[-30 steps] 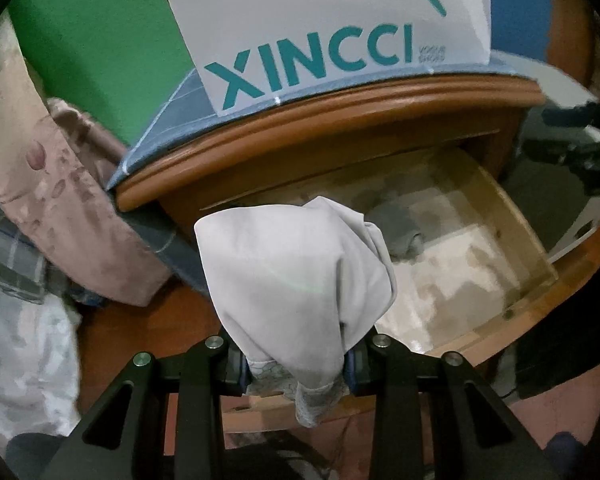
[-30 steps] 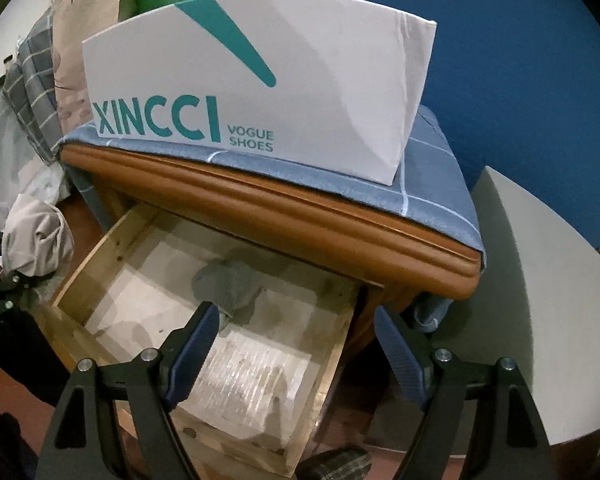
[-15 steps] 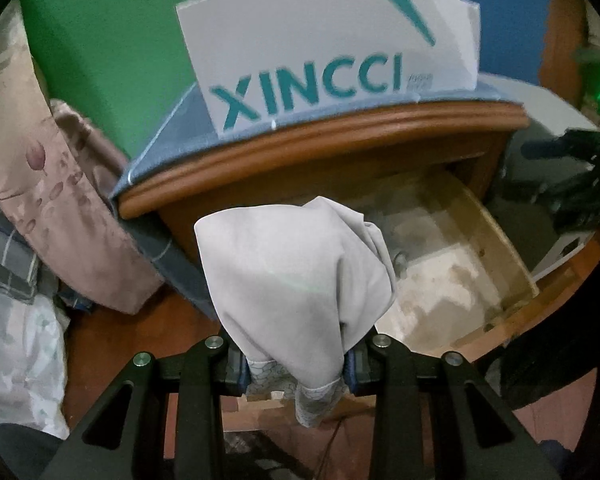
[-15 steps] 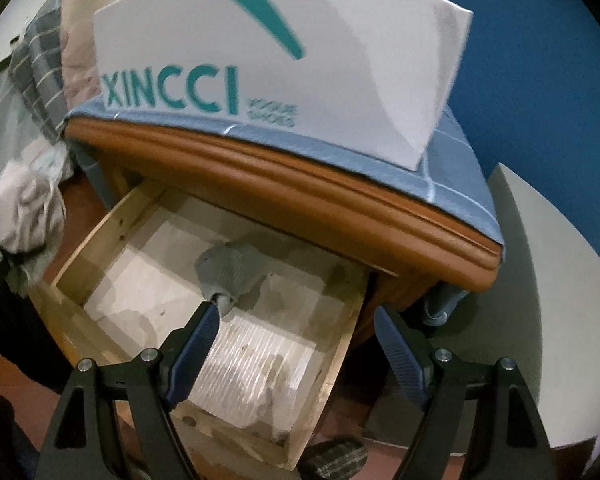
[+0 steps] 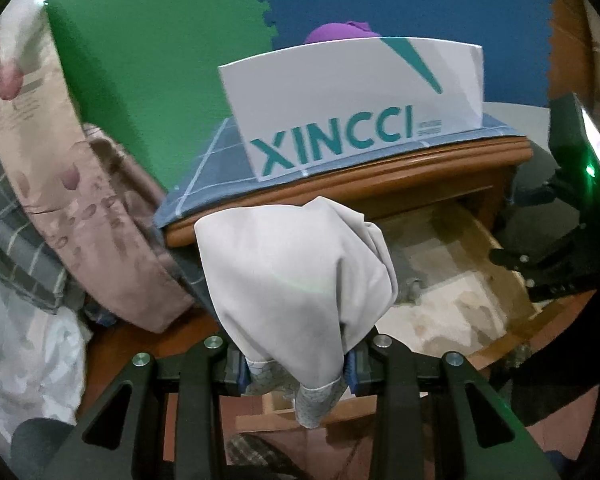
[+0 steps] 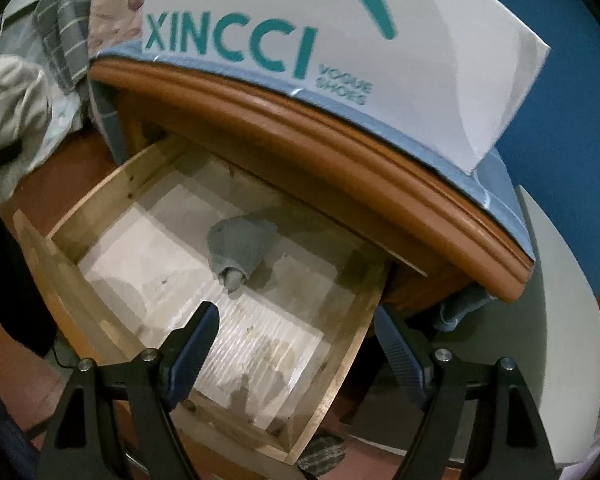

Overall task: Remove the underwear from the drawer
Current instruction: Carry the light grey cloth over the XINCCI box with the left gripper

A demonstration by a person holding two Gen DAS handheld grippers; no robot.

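Plainly, left tongs [image 5: 296, 364] pinch pale underwear [image 5: 296, 276]; right tongs [image 6: 296, 344] spread; box [image 6: 340, 40] reads "XINCCI VOGUE SHOES".

Two underwear pieces [image 5: 296, 272] [image 6: 240, 246], one drawer [image 6: 100, 192], one shoebox [image 6: 340, 40]

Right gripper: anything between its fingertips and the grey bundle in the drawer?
Nothing. In the right wrist view only bare drawer liner separates the open right gripper from the grey bundle.
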